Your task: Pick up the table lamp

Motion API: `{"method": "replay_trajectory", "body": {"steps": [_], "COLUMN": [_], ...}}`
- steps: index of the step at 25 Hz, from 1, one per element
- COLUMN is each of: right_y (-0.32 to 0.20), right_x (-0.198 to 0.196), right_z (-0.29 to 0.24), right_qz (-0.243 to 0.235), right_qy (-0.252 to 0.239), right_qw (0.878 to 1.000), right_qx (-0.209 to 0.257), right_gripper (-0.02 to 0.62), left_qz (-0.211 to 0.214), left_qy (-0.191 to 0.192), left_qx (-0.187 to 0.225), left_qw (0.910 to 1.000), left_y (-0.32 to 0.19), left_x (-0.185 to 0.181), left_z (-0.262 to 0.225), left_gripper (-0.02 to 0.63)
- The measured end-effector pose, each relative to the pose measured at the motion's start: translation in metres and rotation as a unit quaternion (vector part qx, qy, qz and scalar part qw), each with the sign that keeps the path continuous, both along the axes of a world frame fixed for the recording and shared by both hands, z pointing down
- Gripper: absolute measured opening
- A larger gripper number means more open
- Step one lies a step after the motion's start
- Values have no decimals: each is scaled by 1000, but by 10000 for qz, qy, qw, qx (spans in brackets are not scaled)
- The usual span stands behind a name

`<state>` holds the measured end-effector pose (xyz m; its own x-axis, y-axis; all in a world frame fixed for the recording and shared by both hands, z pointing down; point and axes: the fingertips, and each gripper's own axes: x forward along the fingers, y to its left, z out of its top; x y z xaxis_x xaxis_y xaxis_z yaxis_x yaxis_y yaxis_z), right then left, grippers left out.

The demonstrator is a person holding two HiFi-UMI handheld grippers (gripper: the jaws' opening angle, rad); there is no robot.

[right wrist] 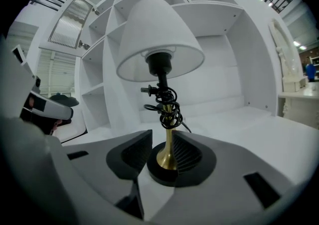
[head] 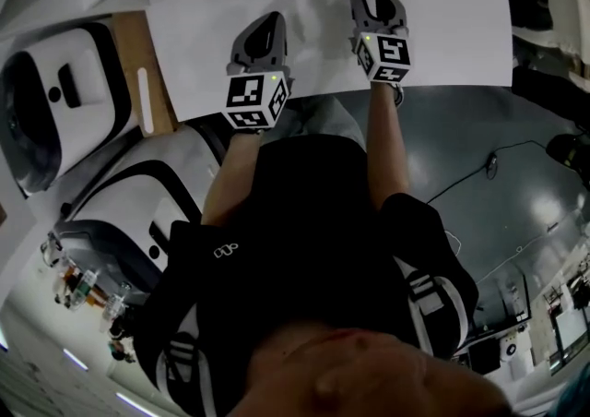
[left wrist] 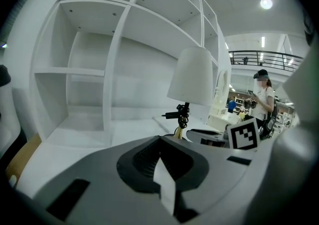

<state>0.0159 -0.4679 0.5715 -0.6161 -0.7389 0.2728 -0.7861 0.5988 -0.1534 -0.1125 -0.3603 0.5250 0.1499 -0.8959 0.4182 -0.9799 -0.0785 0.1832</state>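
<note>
Table lamp (right wrist: 162,77): white, cone-shaped, matte shade (right wrist: 157,35), slim polished brass stem (right wrist: 168,144), round black base (right wrist: 167,173). It stands upright on the white desk (right wrist: 269,134) at the centre of the right gripper view, in front of white open shelving (right wrist: 227,25). A black cord (right wrist: 164,102) with its plug is wound in loose loops round the upper stem.

Right gripper (right wrist: 163,138): jaws apart, ribbed pads on either side of the stem's foot just above the base, not yet clamped by the look of it. Left gripper (left wrist: 160,142): jaws together, nothing between them. The lamp sits right of centre in its view, beyond the tips.

Handling, as judged: probably light but top-heavy. The shade looks thin and easily dented, so avoid it. The brass is smooth and round and may slip or twist in the pads. Best hold is low on the stem, below the cord coils. Lift straight. The loose plug could snag.
</note>
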Motion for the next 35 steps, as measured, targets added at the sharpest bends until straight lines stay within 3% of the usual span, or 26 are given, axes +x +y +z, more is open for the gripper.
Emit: {"method": "replay_trajectory", "body": {"steps": [11,19,27,35], "right_y": [-45,-60,-56,-41], "right_x": [-11,-15,-18,-23], "right_z": [20,26,24,12], "right_qz": [-15,101,90,180], "right_qy": [143,342,663,570], "right_qw": [9999,9991,9978,9982], "right_qx": [8,212,-17,-99], "right_gripper": [155,112,111,109], "left_qz": [-296,-405,-445,-509], "left_qy": [149,165,178,14], "left_qx": [-297,-369,-181,-8], "left_qw": [9990,9984,9987,9987], "left_y": [-5,-13,-15,5], "left_x": [-16,-25,-25,-37], "left_z": [8,11,-4,-20], "left_gripper": [11,11,11,11]}}
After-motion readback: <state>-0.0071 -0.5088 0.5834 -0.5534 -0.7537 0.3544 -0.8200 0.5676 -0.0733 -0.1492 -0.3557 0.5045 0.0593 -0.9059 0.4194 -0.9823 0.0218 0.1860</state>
